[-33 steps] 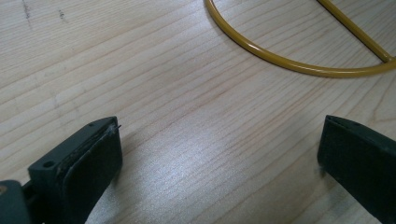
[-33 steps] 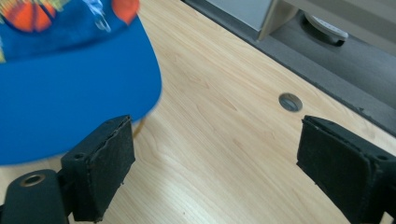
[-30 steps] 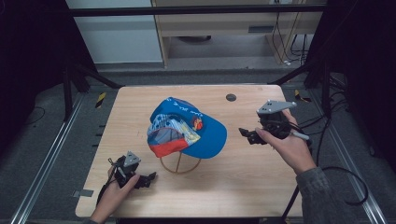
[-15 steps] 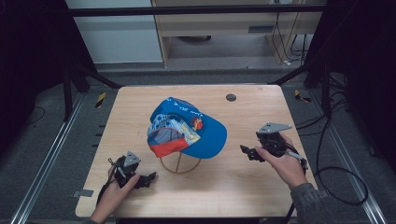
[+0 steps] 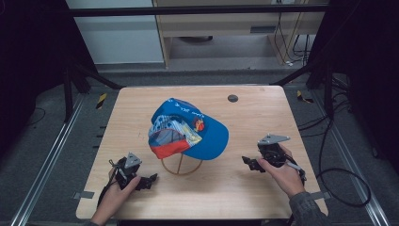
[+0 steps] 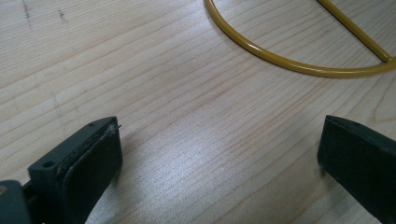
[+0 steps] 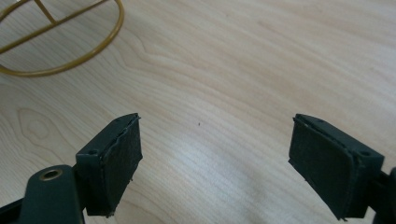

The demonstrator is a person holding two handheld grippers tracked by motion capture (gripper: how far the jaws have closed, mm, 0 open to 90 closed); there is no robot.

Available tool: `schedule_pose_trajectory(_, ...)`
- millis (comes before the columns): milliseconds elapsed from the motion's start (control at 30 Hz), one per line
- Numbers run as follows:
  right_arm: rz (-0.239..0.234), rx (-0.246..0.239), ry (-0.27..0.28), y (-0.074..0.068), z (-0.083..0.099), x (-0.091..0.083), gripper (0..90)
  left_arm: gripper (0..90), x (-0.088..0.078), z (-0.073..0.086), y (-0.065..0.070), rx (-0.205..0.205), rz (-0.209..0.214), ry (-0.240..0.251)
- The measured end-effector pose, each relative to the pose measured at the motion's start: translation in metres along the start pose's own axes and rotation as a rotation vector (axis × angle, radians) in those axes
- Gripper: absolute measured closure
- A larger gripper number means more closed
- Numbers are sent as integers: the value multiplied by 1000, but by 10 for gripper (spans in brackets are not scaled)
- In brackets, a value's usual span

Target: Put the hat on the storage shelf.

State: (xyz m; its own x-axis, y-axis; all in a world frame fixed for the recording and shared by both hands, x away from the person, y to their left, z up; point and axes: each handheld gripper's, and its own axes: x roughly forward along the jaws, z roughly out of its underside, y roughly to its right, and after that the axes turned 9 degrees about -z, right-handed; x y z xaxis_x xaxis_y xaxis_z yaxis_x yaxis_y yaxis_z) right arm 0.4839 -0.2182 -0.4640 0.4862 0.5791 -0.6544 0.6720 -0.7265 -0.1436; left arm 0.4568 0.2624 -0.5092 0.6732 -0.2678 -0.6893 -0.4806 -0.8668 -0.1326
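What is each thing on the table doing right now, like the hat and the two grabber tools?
Blue baseball cap with red brim and colourful patches: sitting on top of its stand, untouched.
Yellow wire stand with a round base: upright on the table, holding the cap.
Left tool: open, nothing between its jaws, low over the light wooden table.
Right tool: open, nothing between its jaws, low over the table.

Even overhead light brightens the tabletop [image 5: 263,113] against dim, dark surroundings, with a soft sheen and slight softness close up.
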Motion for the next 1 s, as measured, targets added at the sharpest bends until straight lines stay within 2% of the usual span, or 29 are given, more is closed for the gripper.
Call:
schedule_pose_trajectory(133,5,19,-18,2,11,9,150,0,0,0,0,-1,0,0)
schedule_pose_trajectory(300,38,55,-21,5,16,18,133,0,0,0,0,0,0,0)
schedule_pose_trajectory(367,38,71,-22,6,18,22,131,0,0,0,0,0,0,0)
schedule_pose_trajectory(533,56,83,-33,5,21,32,129,0,0,0,0,0,0,0)
schedule_pose_trajectory(633,59,84,-40,3,21,37,123,0,0,0,0,0,0,0)
schedule_pose_trajectory(833,93,52,-35,-1,22,42,102,0,0,0,0,0,0,0)
schedule_pose_trajectory(900,108,40,-20,-3,24,43,85,0,0,0,0,0,0,0)
schedule_pose_trajectory(1000,116,50,-1,-5,26,44,81,0,0,0,0,0,0,0)
